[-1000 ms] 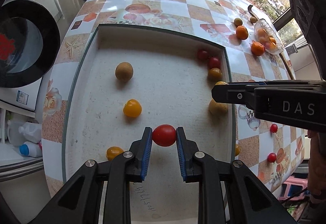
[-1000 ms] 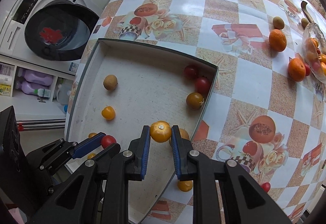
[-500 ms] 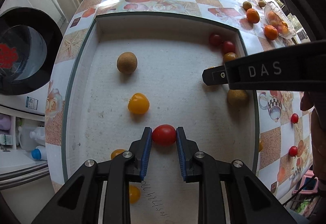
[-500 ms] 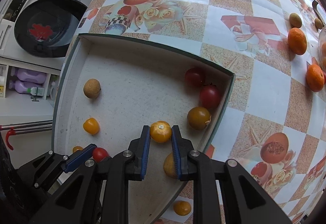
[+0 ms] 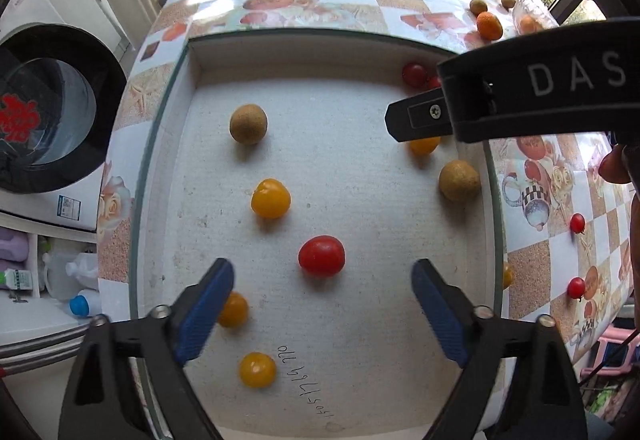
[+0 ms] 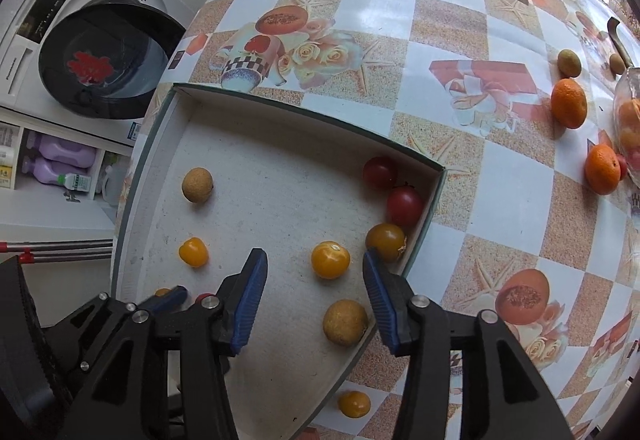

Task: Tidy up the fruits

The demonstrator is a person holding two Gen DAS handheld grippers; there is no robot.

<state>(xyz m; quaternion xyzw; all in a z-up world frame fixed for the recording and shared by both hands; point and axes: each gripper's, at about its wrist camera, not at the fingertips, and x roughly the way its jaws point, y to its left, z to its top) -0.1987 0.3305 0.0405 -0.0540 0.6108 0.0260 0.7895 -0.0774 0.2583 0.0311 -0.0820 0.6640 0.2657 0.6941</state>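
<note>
A red tomato [image 5: 321, 255] and a yellow tomato [image 6: 330, 259] were being released inside the tray [image 6: 424, 236]; both grippers' fingers were opening, nothing gripped; loose fruit beside the tray was judged next.

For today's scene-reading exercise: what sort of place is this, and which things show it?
Probably a home laundry or utility corner: a front-loading washing machine, detergent bottles on a shelf beneath it, and a table with a patterned oilcloth.

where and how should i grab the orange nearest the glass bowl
Grip the orange across its widest middle, coming straight down from above. It is round and sits free on the tablecloth, but the glass bowl crowds its right side, so set the fingers on its near and far sides rather than left and right.
</note>
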